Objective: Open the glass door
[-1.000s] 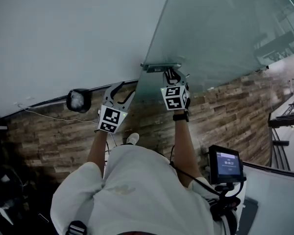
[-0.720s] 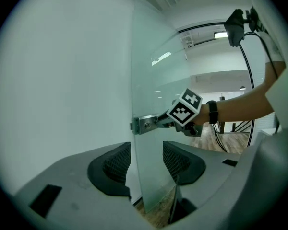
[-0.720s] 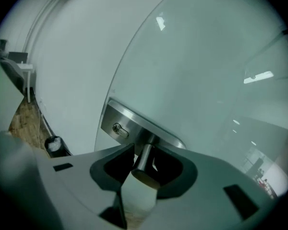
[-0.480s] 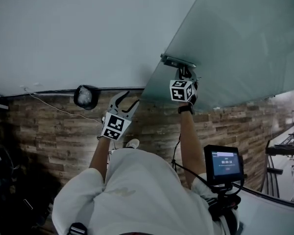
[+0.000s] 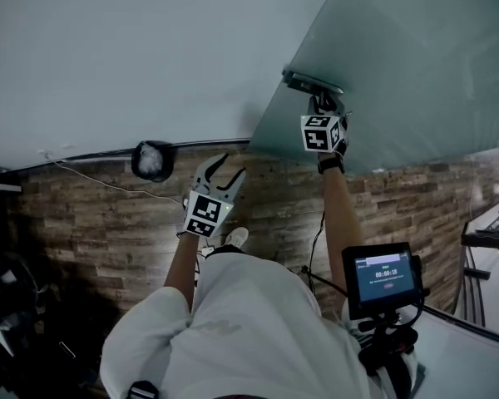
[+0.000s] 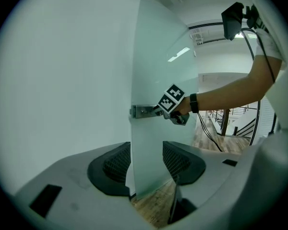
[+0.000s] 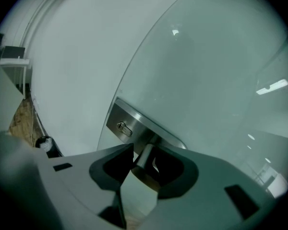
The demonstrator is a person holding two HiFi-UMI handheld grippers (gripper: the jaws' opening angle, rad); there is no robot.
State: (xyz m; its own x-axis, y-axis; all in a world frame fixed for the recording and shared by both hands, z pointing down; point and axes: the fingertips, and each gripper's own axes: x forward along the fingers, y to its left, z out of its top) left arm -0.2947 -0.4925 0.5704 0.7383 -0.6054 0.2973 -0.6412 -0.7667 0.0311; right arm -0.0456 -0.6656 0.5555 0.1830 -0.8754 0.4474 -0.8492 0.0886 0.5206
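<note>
Door of frosted, pale green glass fills the upper right of the head view. It stands ajar, its straight free edge angled out from a plain white wall. A brushed steel plate with a small keyhole sits close to that edge. A smooth metal handle juts from the plate on a round stem, and its long axis runs level across the door.

The right tongs reach to the upper middle of the frame, and the handle lies straight ahead, between the jaws. In the right gripper view the dark ribbed pads flank the stem closely. The jaws have just been widening, so I judge the hold loose rather than pinched.

The left tongs hang at the centre left, well apart from the door. Their curved jaws are spread wide with nothing between them. Seen from them, the door's edge rises upright straight ahead, some way off.

The right hand is plainly the nearer one, so any further swing depends on it drawing the handle away from the wall. Below, the floor is rough wood plank.
</note>
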